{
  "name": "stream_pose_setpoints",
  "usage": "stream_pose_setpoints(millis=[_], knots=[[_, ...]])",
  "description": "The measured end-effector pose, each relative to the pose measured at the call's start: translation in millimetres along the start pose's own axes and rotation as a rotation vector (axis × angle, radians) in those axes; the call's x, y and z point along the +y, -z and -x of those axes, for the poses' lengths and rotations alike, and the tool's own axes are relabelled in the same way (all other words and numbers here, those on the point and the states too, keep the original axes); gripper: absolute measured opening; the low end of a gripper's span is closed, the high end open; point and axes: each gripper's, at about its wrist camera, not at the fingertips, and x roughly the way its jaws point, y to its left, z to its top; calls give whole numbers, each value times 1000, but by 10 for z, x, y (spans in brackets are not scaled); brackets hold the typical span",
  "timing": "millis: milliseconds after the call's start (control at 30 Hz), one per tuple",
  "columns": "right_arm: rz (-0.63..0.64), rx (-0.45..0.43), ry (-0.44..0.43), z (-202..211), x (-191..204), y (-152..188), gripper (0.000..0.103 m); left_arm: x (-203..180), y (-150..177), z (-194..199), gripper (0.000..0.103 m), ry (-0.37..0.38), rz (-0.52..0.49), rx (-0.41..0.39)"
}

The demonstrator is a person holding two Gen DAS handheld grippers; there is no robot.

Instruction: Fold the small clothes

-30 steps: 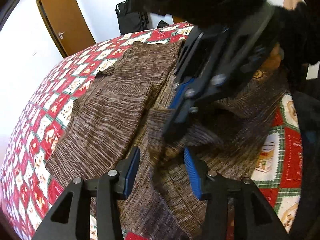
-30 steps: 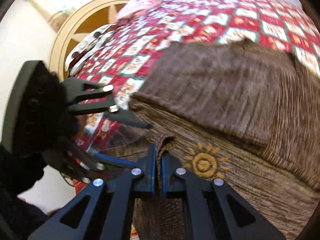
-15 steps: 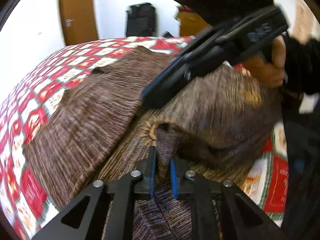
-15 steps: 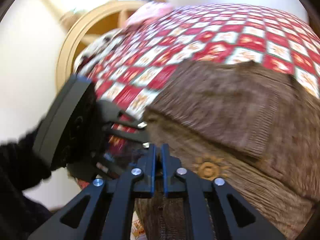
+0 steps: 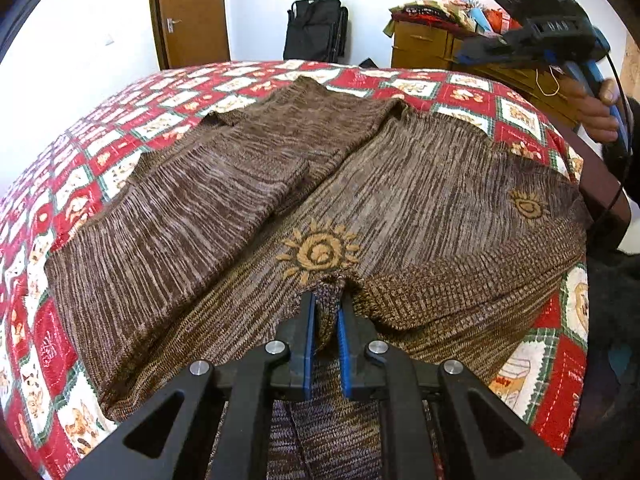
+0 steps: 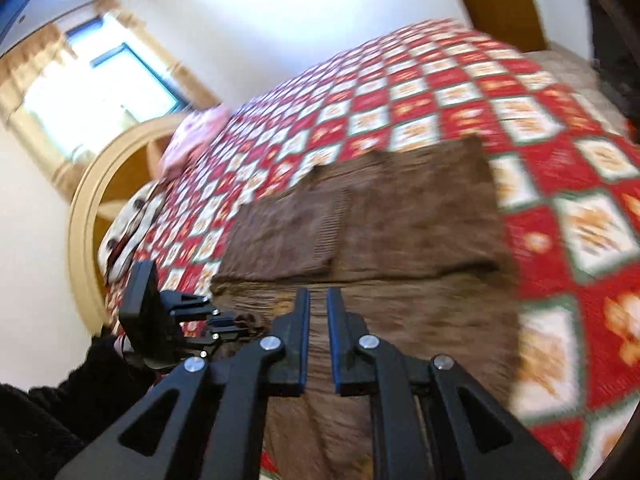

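Note:
A brown knitted sweater (image 5: 400, 184) with orange sun motifs (image 5: 318, 252) lies spread on the bed, one half folded over. My left gripper (image 5: 325, 300) is shut on a pinched-up fold of its near hem, just below a sun motif. In the left wrist view my right gripper (image 5: 464, 54) hangs high at the far right in a hand, off the cloth. In its own blurred view the right gripper (image 6: 318, 300) hovers above the sweater (image 6: 400, 232). Its jaws are opening, a narrow gap, nothing between them. The left gripper (image 6: 236, 322) shows at lower left.
A red and white patchwork bedspread (image 5: 460, 92) covers the bed. Beyond its far edge stand a wooden door (image 5: 192, 12), a black bag (image 5: 316, 28) and a cluttered wooden dresser (image 5: 424, 44). A curved headboard (image 6: 88, 208) and a pink pillow (image 6: 196, 136) lie at the bed's head.
My left gripper closed on the hem fold. The right gripper let go of the cloth beside it and swung up and away to the right, and its jaws parted slightly.

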Motion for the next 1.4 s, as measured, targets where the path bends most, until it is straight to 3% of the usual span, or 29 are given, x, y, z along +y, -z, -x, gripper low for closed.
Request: stream_pose_setpoints(millis=[133, 167, 300, 400, 600, 700, 833, 900, 1000, 1033, 1133, 1267, 1400], knots=[[-67, -49, 42, 270, -211, 137, 16, 44, -31, -11, 10, -30, 34, -3], [-81, -55, 44, 304, -249, 166, 16, 46, -26, -15, 5, -28, 46, -3], [-92, -78, 68, 480, -333, 248, 16, 81, -66, -30, 3, -81, 188, 1], [-91, -93, 85, 630, -379, 296, 16, 233, -104, 106, 3, -89, 354, -61], [-80, -137, 151, 1046, -553, 399, 16, 419, -205, 569, 3, -78, 537, -224], [-70, -140, 174, 1153, -639, 431, 16, 603, -224, 547, 3, -143, 610, -218], [-26, -91, 229, 1131, -681, 482, 17, 798, -134, 414, 3, -152, 712, -185], [48, -30, 260, 1076, -609, 551, 26, 806, -106, 341, 3, -158, 719, -168], [223, 32, 316, 977, -406, 785, 69, 801, -51, 294, 3, -167, 729, -150], [295, 47, 322, 933, -324, 885, 74, 794, -49, 279, 3, -178, 726, -143], [507, 119, 311, 808, -105, 1111, 74, 784, -55, 254, 3, -189, 714, -128], [900, 209, 431, 672, 203, 1470, 72, 805, -55, 259, 3, -200, 712, -129], [1119, 294, 502, 465, 234, 1692, 69, 807, -31, 264, 3, -200, 725, -135]])
